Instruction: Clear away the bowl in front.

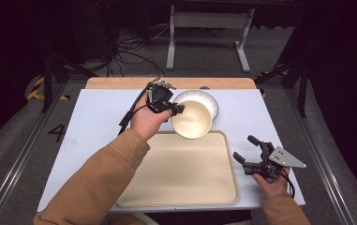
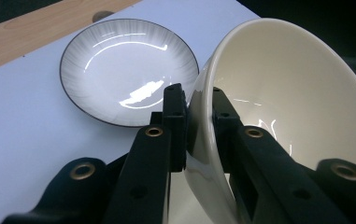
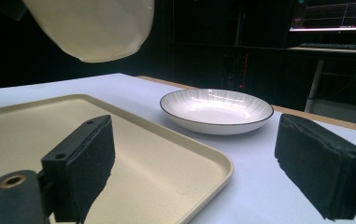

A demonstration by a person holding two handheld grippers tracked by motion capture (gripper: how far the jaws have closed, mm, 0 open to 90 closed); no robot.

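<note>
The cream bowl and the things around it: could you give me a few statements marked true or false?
1. The left gripper pinches the cream bowl by its rim. True.
2. The bowl rests on the tray. False: it is held up in the air.
3. The right gripper is open and holds nothing. True.
4. The striped plate sits on the tray. False: it sits on the table beyond the tray.
</note>
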